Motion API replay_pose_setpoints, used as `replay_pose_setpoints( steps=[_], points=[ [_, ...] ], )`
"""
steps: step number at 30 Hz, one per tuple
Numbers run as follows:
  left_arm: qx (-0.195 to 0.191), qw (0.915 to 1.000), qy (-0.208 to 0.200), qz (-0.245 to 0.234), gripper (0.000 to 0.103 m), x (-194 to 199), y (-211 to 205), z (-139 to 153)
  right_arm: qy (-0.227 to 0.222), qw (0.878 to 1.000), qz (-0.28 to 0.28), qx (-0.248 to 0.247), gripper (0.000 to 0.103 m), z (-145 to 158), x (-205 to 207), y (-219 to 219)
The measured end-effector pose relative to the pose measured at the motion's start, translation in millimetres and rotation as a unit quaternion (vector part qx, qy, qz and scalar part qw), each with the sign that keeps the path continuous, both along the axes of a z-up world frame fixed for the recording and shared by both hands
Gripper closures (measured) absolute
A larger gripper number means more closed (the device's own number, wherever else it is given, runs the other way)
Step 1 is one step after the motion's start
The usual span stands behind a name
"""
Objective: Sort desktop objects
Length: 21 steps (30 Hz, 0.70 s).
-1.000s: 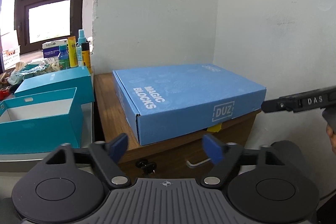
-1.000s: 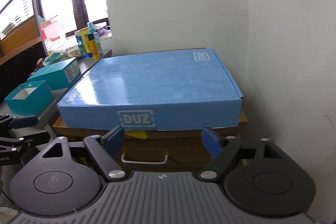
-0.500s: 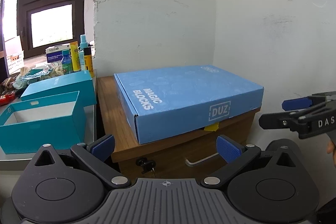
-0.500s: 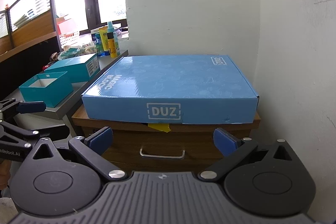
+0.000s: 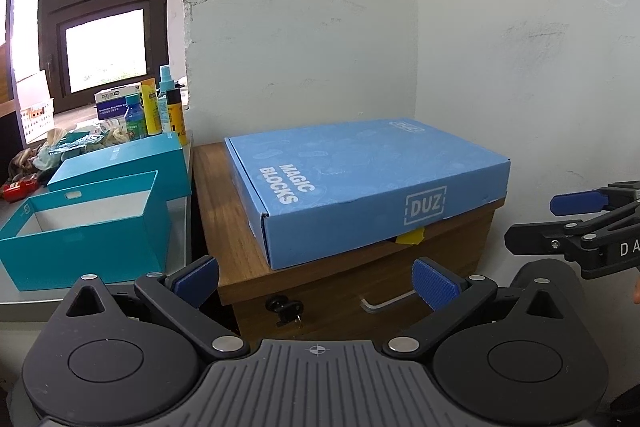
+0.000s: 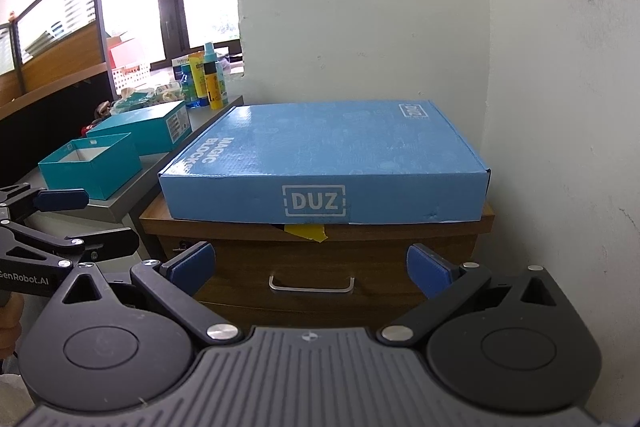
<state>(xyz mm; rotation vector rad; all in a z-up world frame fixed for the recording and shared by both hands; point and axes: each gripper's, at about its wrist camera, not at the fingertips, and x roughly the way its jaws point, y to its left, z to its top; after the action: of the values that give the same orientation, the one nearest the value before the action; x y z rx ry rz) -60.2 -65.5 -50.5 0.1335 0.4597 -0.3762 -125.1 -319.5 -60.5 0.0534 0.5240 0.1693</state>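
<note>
Blue box [image 6: 326,163] lies flat on a wooden cabinet [image 6: 320,267] — both claws, left [image 5: 316,281] and right [image 6: 310,267], hover before it, spread apart, empty. Approach step; next likely means gripping its near edge.

A blue DUZ box [image 6: 328,155] lies flat on the wooden drawer cabinet [image 6: 384,267]; left of the cabinet, teal boxes [image 5: 88,223] sit on the grey desk [image 5: 178,235].

Office, grey desk [image 6: 120,213] with partition screen [image 6: 60,27], wooden drawer cabinet [image 6: 320,267], large windows [image 5: 104,51]
</note>
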Motion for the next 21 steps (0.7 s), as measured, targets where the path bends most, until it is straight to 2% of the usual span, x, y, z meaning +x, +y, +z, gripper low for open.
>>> replay_pose_setpoints(
  steps=[21],
  points=[
    [0.016,0.9998,0.012,0.009,0.000,5.1,-3.4,-6.0,0.009,1.000,-0.009,0.004,0.000,-4.4,5.8,-2.5]
  ],
)
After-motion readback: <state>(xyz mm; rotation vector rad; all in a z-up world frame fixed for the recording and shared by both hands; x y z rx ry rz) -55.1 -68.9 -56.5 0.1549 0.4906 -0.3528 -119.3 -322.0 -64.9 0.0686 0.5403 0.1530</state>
